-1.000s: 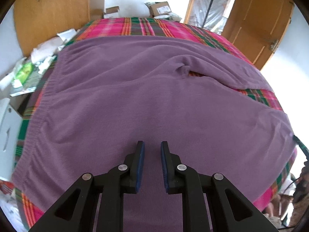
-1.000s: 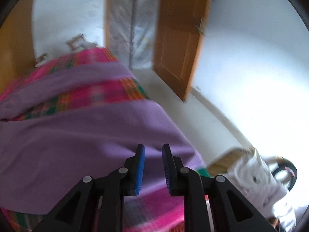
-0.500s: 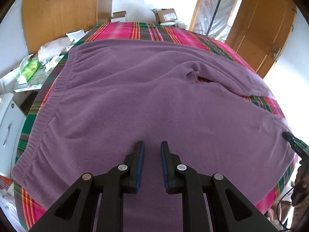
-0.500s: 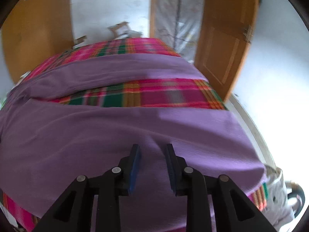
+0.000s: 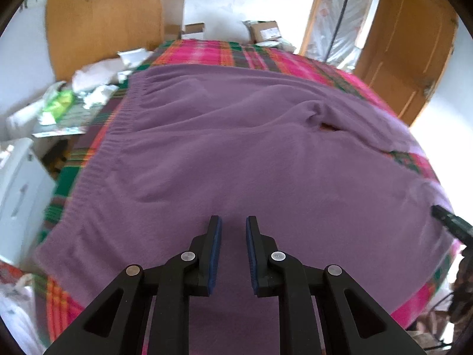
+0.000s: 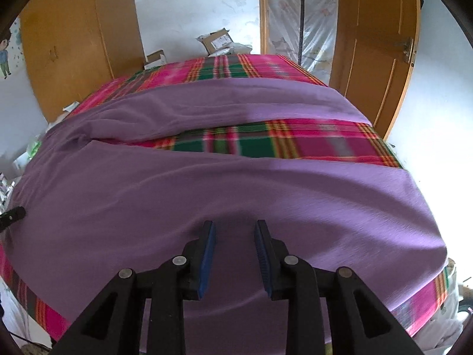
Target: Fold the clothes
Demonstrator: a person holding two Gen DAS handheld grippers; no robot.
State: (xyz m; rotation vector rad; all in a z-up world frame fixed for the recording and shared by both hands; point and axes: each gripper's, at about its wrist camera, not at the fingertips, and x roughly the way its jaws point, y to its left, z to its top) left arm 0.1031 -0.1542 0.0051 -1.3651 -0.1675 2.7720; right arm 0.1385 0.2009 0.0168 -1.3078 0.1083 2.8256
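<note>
Purple trousers (image 5: 236, 148) lie spread flat on a pink and green plaid blanket (image 5: 224, 53), ribbed waistband to the left, two legs running right. My left gripper (image 5: 233, 224) hovers over the near part by the waist, open with a narrow gap and nothing in it. In the right wrist view the near trouser leg (image 6: 236, 195) fills the foreground and the plaid blanket (image 6: 280, 145) shows between the legs. My right gripper (image 6: 234, 227) is above that leg, its jaws opening, no cloth pinched between them. Its tip (image 5: 449, 227) shows at the left view's right edge.
Wooden doors (image 6: 375, 59) and a plastic-covered doorway (image 6: 295, 23) stand beyond the bed. Cardboard boxes (image 5: 263, 31) sit at the far end. Paper and plastic clutter (image 5: 74, 94) and a white cabinet (image 5: 20, 183) lie off the left side. White bags (image 6: 443, 325) are on the floor at the right.
The right gripper swung left from the bed's corner and the floor to over the near trouser leg, and its jaws widened. The left gripper drifted a little above the waist area, gap unchanged.
</note>
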